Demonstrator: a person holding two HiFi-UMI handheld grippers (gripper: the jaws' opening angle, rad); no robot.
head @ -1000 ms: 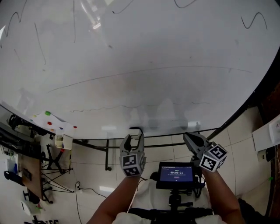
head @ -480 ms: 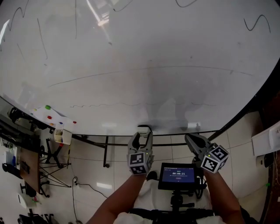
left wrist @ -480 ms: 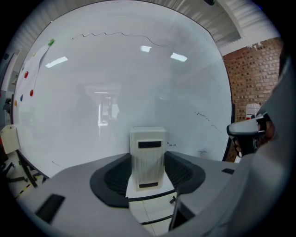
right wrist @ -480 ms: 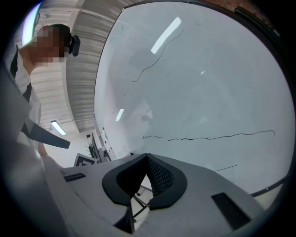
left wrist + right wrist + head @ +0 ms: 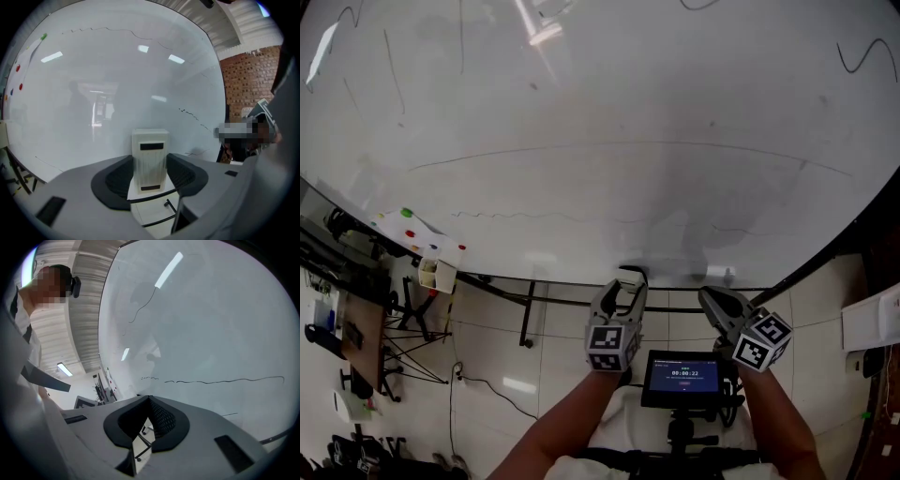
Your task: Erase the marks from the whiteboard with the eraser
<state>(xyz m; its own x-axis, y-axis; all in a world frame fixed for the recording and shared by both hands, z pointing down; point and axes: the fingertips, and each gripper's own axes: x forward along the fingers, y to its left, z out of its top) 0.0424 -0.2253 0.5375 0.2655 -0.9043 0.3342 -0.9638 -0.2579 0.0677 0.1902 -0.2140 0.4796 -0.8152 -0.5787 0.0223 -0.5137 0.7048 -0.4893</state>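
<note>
The big whiteboard (image 5: 600, 103) carries thin dark marks: a long faint line (image 5: 628, 145), a wavy line (image 5: 516, 216) and a squiggle (image 5: 862, 52) at the upper right. My left gripper (image 5: 623, 283) is shut on a white block eraser (image 5: 631, 277) just below the board's lower edge. In the left gripper view the eraser (image 5: 150, 157) stands upright between the jaws of the left gripper (image 5: 150, 172), facing the whiteboard (image 5: 108, 84), apart from it. My right gripper (image 5: 712, 298) hovers beside it, shut and holding nothing; the right gripper (image 5: 150, 401) looks along a wavy line (image 5: 225, 379).
Coloured magnets (image 5: 408, 213) and a sheet of paper (image 5: 417, 234) sit at the board's lower left, with a small white holder (image 5: 436, 275) below. The board's stand legs (image 5: 530, 314), a tripod (image 5: 403, 352) and a lit tablet screen (image 5: 682, 377) are underneath.
My left gripper has carried the eraser to the right, closer to the right gripper and the board's lower edge. The right gripper has stayed put.
</note>
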